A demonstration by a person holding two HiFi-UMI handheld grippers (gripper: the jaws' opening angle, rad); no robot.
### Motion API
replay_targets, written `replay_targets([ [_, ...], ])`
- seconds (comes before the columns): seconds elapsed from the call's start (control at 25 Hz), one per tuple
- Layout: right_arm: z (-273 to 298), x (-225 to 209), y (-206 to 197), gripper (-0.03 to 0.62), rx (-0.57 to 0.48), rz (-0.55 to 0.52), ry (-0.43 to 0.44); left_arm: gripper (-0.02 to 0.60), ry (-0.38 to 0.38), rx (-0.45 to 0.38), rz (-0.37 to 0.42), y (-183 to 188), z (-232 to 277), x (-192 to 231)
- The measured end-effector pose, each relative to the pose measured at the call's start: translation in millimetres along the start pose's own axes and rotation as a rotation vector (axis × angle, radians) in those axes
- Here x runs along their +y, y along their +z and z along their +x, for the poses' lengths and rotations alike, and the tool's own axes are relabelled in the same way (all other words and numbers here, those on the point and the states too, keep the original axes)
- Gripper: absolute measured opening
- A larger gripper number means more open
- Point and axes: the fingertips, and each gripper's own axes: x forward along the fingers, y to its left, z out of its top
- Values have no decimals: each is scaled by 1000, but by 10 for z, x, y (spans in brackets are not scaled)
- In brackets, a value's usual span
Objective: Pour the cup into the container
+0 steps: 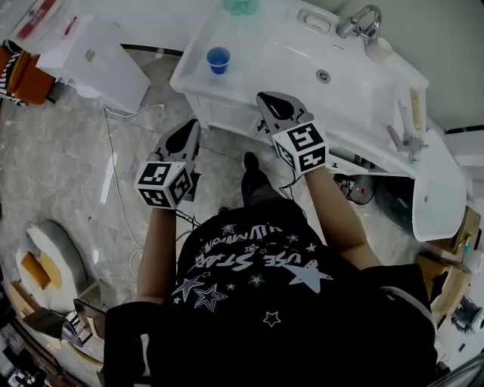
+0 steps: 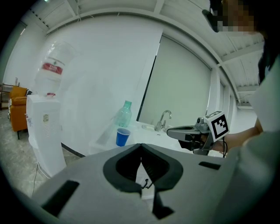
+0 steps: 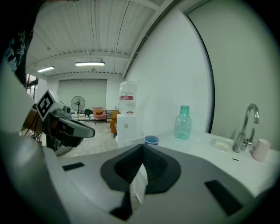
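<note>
A small blue cup (image 1: 218,60) stands upright near the left end of the white washstand top (image 1: 265,45). Behind it stands a green plastic bottle (image 1: 240,6). Both grippers hang in front of the washstand, short of the cup and apart from it. My left gripper (image 1: 190,127) is lower and to the left, and its jaws are shut on nothing. My right gripper (image 1: 266,98) is nearer the counter edge, also shut and empty. The cup (image 2: 123,137) and bottle (image 2: 124,114) show ahead in the left gripper view, and again, cup (image 3: 152,140) and bottle (image 3: 183,122), in the right gripper view.
A sink basin with its drain (image 1: 323,75) and a faucet (image 1: 361,21) lie right of the cup, with a soap dish (image 1: 317,21) and a pale mug (image 3: 261,149) near the tap. A white water dispenser (image 1: 91,57) stands left of the washstand. Cables run over the floor (image 1: 113,174).
</note>
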Motion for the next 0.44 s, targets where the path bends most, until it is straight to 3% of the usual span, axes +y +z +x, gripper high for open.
replay_targets([
  [0.44,-676,583,-114,5,-14,32,-51,11,-18,-13,4,-193,-707,-264],
])
